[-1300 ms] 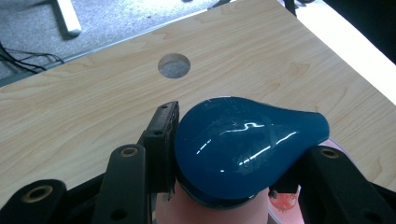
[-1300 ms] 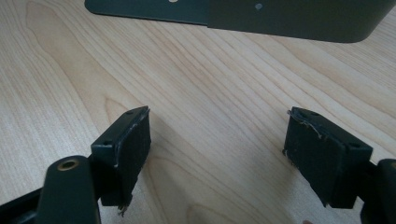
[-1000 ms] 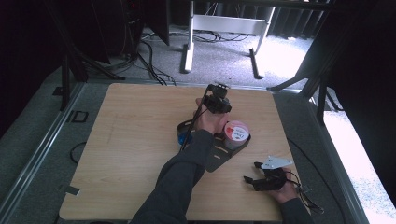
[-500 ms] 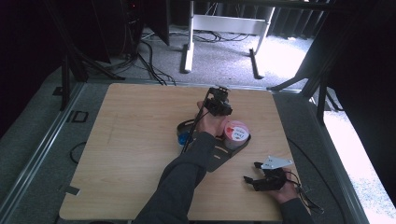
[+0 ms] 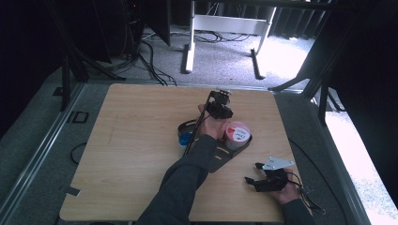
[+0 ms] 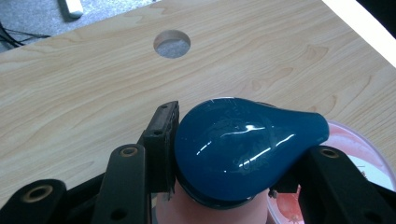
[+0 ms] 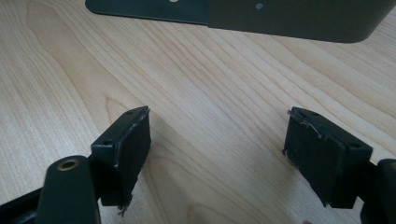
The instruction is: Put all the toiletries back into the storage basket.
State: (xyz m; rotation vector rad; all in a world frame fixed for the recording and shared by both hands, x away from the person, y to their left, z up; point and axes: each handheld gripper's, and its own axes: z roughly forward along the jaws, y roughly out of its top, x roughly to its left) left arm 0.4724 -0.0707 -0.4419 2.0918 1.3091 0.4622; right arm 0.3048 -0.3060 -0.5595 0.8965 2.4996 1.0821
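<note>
Left tool (image 6: 224,186) clamps glossy blue teardrop-shaped cap (image 6: 243,144) w/ pink body.

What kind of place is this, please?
Probably a lab or recording workspace: a wooden table on grey carpet, loose cables on the floor, and dark metal frames around it.

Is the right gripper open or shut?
Open. In its own view the right gripper has its fingers wide apart, with only bare table between them.
</note>
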